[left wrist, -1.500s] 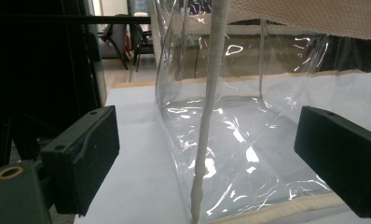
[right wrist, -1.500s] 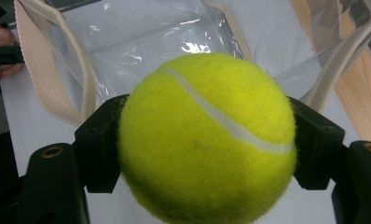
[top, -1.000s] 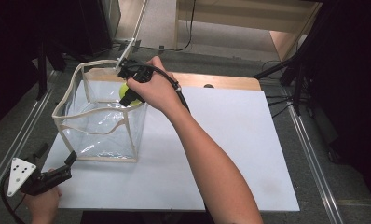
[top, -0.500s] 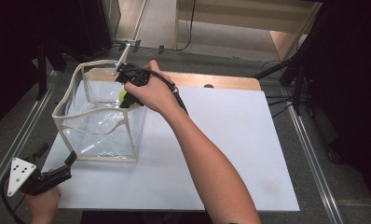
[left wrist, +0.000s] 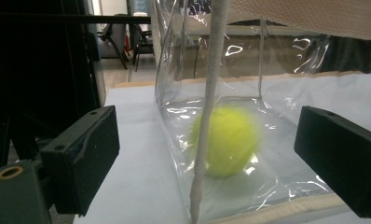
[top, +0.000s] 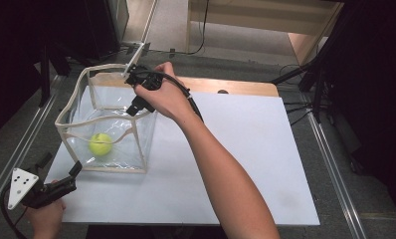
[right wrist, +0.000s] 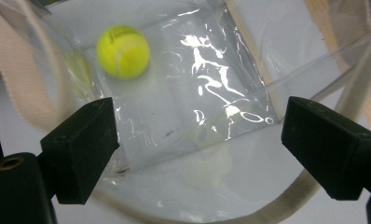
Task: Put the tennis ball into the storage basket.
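Right gripper jaws have just been opening, now spread with nothing between them; the tennis ball lies below, apart from the pads, on the floor of the clear bag. Left gripper jaws spread wide, empty, level just outside the bag's near corner, ball beyond the wall.

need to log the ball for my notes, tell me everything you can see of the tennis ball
The tennis ball is bright yellow-green and fuzzy, with a curved seam and a dark mark on top in the right gripper view. It sits on the floor of the clear plastic bag, toward its near left corner, slightly blurred. Only the bag's bottom touches it. The right gripper is above the bag's rim, its fingers apart with nothing between them. The left gripper is outside the bag, open and apart from it.
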Demonstrator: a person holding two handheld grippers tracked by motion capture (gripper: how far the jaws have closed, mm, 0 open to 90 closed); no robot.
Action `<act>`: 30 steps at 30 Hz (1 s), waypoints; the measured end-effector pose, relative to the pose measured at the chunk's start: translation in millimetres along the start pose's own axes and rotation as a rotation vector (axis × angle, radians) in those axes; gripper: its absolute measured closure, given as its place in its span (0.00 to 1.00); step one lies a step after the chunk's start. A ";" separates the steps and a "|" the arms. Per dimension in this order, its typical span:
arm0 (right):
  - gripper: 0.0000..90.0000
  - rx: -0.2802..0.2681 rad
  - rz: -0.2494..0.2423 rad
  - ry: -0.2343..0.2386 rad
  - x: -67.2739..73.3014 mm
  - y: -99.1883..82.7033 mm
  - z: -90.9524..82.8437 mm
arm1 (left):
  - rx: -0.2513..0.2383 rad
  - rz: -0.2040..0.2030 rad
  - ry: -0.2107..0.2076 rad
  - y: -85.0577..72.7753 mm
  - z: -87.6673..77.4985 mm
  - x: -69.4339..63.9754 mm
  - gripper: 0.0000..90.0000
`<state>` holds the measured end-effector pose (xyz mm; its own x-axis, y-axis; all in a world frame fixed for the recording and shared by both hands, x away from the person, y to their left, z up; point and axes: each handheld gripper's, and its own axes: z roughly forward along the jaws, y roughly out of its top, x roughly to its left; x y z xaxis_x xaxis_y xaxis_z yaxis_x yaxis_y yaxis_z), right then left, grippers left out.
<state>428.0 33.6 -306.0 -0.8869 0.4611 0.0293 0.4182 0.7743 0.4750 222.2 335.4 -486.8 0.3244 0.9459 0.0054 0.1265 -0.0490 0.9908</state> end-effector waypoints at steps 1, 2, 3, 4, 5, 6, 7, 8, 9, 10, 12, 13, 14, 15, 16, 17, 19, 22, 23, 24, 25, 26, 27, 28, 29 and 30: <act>0.11 -0.008 0.006 -0.002 0.2 -0.6 -2.2 | -0.002 0.001 -0.001 -0.2 0.0 0.0 0.08; 0.10 -0.010 0.009 -0.005 0.0 -1.5 -4.6 | -0.002 -0.001 -0.001 -0.1 0.1 0.1 0.08; 0.10 -0.010 0.009 -0.005 0.0 -1.5 -4.6 | -0.002 -0.001 -0.001 -0.1 0.1 0.1 0.08; 0.10 -0.021 0.008 -0.011 -1.0 -3.4 -9.1 | 0.002 0.003 -0.001 -0.1 -0.1 0.1 0.08; 0.10 -0.024 0.014 -0.014 -1.2 -4.5 -11.8 | 0.001 0.006 -0.002 -0.1 0.0 0.1 0.08; 0.10 -0.035 0.010 -0.021 -2.2 -5.9 -13.8 | 0.003 0.003 0.000 -0.1 0.0 -0.2 0.08; 0.10 -0.041 0.010 -0.023 -2.6 -7.2 -15.9 | 0.002 0.005 -0.001 0.0 0.1 -0.1 0.08; 0.09 -0.042 0.017 -0.027 -2.8 -8.7 -18.0 | 0.001 0.000 0.001 -0.1 0.3 -0.4 0.08; 0.09 -0.046 0.021 -0.024 -3.1 -10.3 -19.8 | 0.001 0.000 0.001 -0.1 0.3 -0.4 0.08; 0.07 -0.045 0.025 -0.030 -3.4 -11.9 -21.7 | 0.000 0.000 0.001 -0.1 0.3 -0.4 0.08; 0.01 -0.049 0.027 -0.025 -4.7 -15.7 -23.8 | 0.000 0.003 0.000 -0.1 0.4 -0.4 0.08; 0.01 -0.043 0.029 -0.026 -4.9 -17.4 -25.1 | 0.000 0.003 0.000 -0.1 0.4 -0.4 0.08; 0.01 -0.050 0.030 -0.031 -5.2 -19.5 -25.5 | 0.003 0.004 0.001 0.0 0.2 -0.4 0.08; 0.01 -0.041 0.033 -0.034 -5.3 -21.4 -26.9 | 0.003 0.003 0.002 0.0 0.3 -0.5 0.08; 0.01 -0.046 0.038 -0.037 -5.4 -23.5 -27.7 | 0.001 0.003 0.002 0.0 0.4 -0.6 0.08; 0.01 -0.046 0.038 -0.037 -5.4 -23.5 -27.7 | 0.001 0.003 0.002 0.0 0.4 -0.6 0.08; 0.01 -0.046 0.037 -0.040 -6.2 -27.5 -29.3 | 0.001 0.003 0.002 -0.1 0.4 -0.7 0.08; 0.01 -0.049 0.044 -0.047 -7.4 -33.1 -31.4 | 0.002 0.005 0.002 -0.1 0.5 -0.7 0.08; 0.01 -0.049 0.044 -0.046 -8.2 -36.4 -32.6 | 0.000 0.003 0.003 -0.1 0.7 -0.9 0.08; 0.01 -0.050 0.049 -0.046 -8.1 -38.0 -33.1 | 0.000 0.003 0.003 -0.1 0.7 -0.9 0.08; 0.01 -0.054 0.049 -0.045 -8.5 -39.2 -33.4 | 0.001 0.005 0.003 -0.1 0.6 -0.8 0.08; 0.01 -0.055 0.048 -0.049 -8.9 -41.3 -33.9 | 0.001 0.005 0.003 -0.1 0.5 -0.8 0.08; 0.01 -0.055 0.048 -0.049 -8.9 -41.3 -33.9 | 0.001 0.005 0.003 -0.1 0.5 -0.8 0.08; 0.01 -0.059 0.048 -0.047 -8.8 -42.9 -34.0 | 0.002 0.006 0.003 -0.1 0.6 -0.7 0.08; 0.00 -0.057 0.049 -0.039 -8.6 -46.2 -33.7 | 0.002 0.006 0.004 -0.1 0.6 -0.7 0.08; 0.00 -0.054 0.045 -0.039 -9.0 -47.9 -33.1 | 0.000 0.004 0.004 -0.1 0.6 -0.9 0.08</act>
<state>409.4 -22.0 -299.8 -0.8589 0.5119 0.0180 0.4451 0.7285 0.5208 222.5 334.4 -487.0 0.3211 0.9470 0.0101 0.1255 -0.0532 0.9907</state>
